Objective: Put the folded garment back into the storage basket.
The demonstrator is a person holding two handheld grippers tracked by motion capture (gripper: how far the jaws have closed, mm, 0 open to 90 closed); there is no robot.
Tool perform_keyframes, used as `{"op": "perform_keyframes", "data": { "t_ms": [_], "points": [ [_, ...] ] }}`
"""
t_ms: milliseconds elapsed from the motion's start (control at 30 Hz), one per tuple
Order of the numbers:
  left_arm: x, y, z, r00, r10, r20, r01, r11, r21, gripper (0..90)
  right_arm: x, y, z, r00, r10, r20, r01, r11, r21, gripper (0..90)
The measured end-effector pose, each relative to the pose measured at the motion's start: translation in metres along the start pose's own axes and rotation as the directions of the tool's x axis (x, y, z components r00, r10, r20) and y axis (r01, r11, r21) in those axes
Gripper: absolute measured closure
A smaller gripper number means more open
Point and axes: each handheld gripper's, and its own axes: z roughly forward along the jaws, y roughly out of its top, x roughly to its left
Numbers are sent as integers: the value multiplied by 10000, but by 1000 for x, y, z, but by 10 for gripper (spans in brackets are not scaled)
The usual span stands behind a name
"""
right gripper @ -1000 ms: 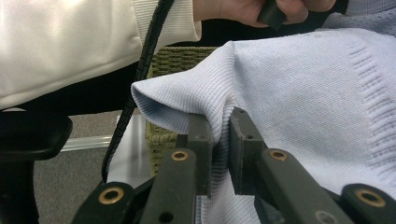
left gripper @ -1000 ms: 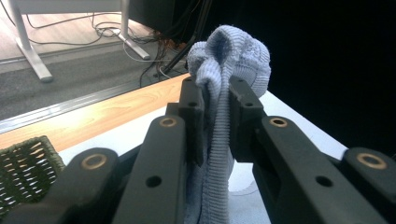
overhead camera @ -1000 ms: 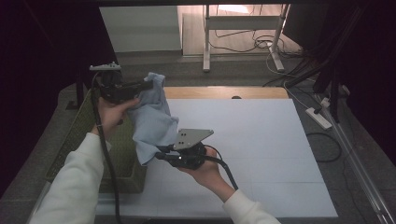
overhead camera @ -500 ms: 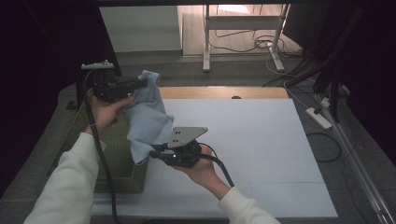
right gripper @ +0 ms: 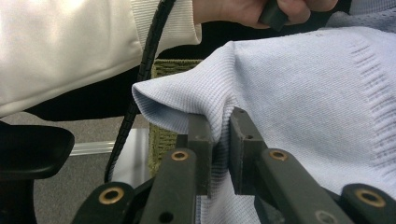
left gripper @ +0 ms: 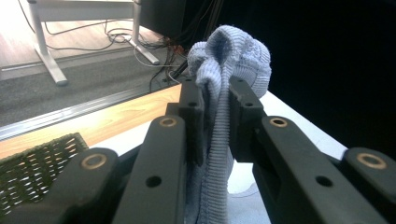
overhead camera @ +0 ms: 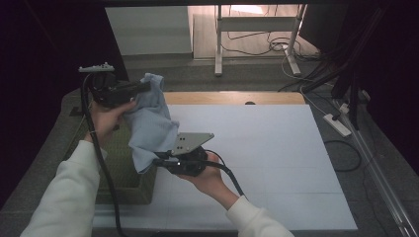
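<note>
A light blue knitted garment [overhead camera: 148,123] hangs in the air over the table's left edge, stretched between both grippers. My left gripper [overhead camera: 148,87] is up at the far left, shut on the garment's bunched top edge [left gripper: 217,93]. Lower and nearer, my right gripper [overhead camera: 159,159] is shut on a fold of the same knit [right gripper: 219,121], at the cloth's lower right edge. In the right gripper view the person's white sleeve [right gripper: 70,46] and the other hand lie behind the cloth.
A green woven basket [overhead camera: 121,163] stands at the table's left edge, below the garment. The white table top [overhead camera: 257,158] stretches to the right, with a wooden strip [overhead camera: 232,98] along its far edge. Cables and a power strip [overhead camera: 337,124] lie on the floor at the right.
Both hands have drifted slightly left with the garment; the cloth hangs a little longer between them. Both grips are unchanged.
</note>
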Motion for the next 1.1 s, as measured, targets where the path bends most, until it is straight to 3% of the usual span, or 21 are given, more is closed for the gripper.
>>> {"op": "perform_keyframes", "data": {
  "t_ms": [1100],
  "points": [
    [16,-7,-33,9988,-214,-433,201,9993,-305,781,4,13,32,9994,-65,-343,62,9999,-90,807]
  ]
}}
